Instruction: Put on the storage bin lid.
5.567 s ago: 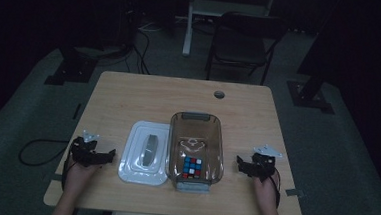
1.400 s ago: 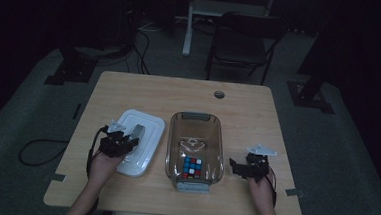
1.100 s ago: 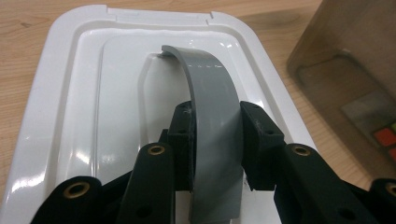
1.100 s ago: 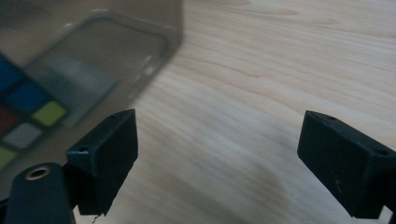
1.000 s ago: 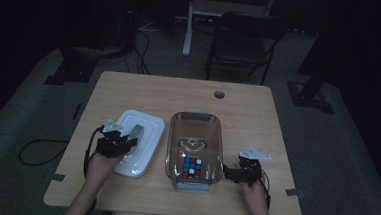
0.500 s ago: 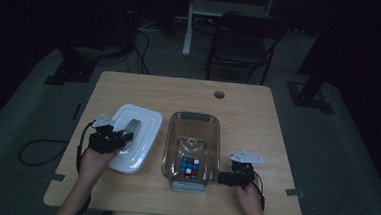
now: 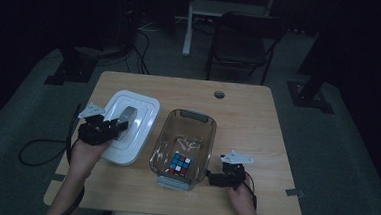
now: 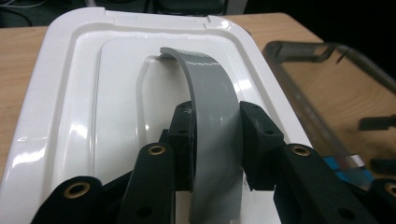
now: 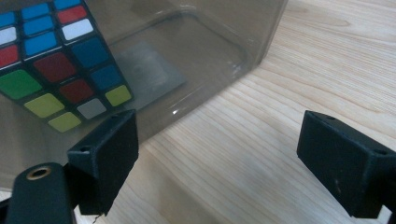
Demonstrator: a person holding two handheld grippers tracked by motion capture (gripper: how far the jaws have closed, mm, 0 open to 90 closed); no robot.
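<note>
A white box lid hangs tilted above the left part of the wooden table. My left gripper is shut on its arched grey handle. To its right stands a clear plastic box with a colourful puzzle cube inside. My right gripper is open and level at the box's near right corner. One jaw sits close to the wall, and bare wood lies between the jaws.
The grey end handle of the box faces the table's front edge. A round cable hole sits at the back of the table. A chair stands behind it, and cables lie on the floor at left.
The left gripper has raised the lid off the table and carried it a little to the left. The right gripper has slid left up to the clear box's corner.
</note>
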